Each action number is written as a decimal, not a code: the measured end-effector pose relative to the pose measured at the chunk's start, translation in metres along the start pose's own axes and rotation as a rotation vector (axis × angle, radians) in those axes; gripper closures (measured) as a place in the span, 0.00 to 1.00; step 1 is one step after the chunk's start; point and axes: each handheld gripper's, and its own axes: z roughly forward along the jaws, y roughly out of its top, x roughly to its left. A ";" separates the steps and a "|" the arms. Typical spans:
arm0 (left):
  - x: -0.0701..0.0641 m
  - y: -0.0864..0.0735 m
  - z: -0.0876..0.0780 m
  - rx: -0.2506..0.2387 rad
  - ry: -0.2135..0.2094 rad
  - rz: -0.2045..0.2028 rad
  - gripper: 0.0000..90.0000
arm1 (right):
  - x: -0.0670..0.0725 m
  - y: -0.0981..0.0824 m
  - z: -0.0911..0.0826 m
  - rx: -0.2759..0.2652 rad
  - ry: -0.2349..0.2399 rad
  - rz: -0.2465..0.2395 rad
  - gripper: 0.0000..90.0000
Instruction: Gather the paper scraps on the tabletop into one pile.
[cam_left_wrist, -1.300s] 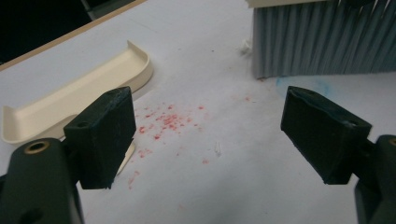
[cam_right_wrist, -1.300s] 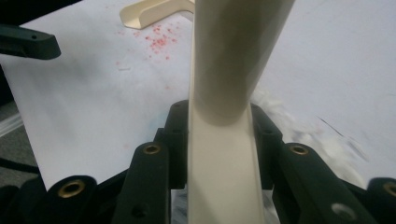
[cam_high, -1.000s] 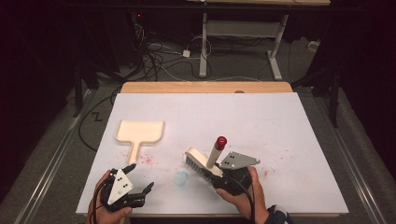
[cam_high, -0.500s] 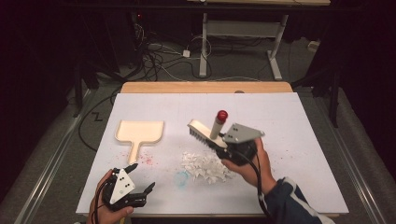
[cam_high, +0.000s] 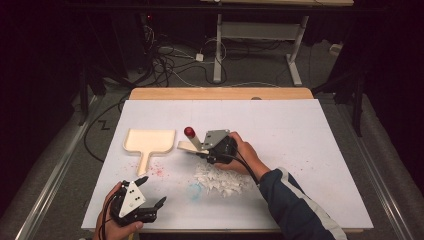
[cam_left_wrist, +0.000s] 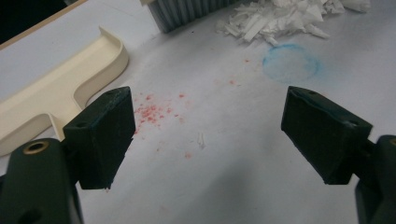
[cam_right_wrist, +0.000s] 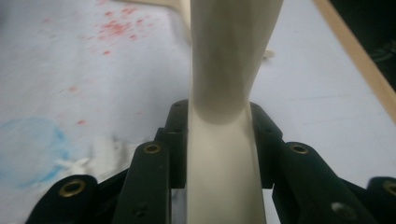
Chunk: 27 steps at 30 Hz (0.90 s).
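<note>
My right gripper (cam_high: 214, 149) is shut on the cream handle (cam_right_wrist: 229, 70) of a hand brush (cam_high: 189, 146) with a red tip, near the table's middle. The brush head sits just right of the cream dustpan (cam_high: 149, 141), which lies flat with its handle toward me. A pile of white paper scraps (cam_high: 220, 180) lies below the right hand. My left gripper (cam_high: 152, 191) rests at the front left, jaws open and nothing between them (cam_left_wrist: 205, 135). The left gripper view shows the dustpan (cam_left_wrist: 56, 93), the brush bristles (cam_left_wrist: 187, 11) and the scraps (cam_left_wrist: 280, 16) beyond.
A white sheet covers the table, with a wooden strip (cam_high: 220, 93) along the far edge. A faint blue ring (cam_high: 193, 190) and red specks (cam_high: 157, 170) stain the sheet near the front left. Cables and desk legs lie on the floor beyond.
The right gripper has carried the brush away from me off the scrap pile, then left toward the dustpan. The pile now lies uncovered. The left gripper has not moved.
</note>
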 end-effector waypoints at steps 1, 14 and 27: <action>0.000 0.000 0.000 0.002 0.000 -0.001 0.19 | 0.002 0.000 0.000 -0.002 0.031 -0.022 0.75; -0.005 -0.002 0.005 0.050 -0.029 0.013 0.19 | 0.005 -0.036 -0.054 -0.070 0.210 -0.149 0.75; -0.007 0.000 0.006 0.053 -0.026 0.024 0.19 | 0.003 -0.045 -0.107 -0.117 -0.061 0.045 0.75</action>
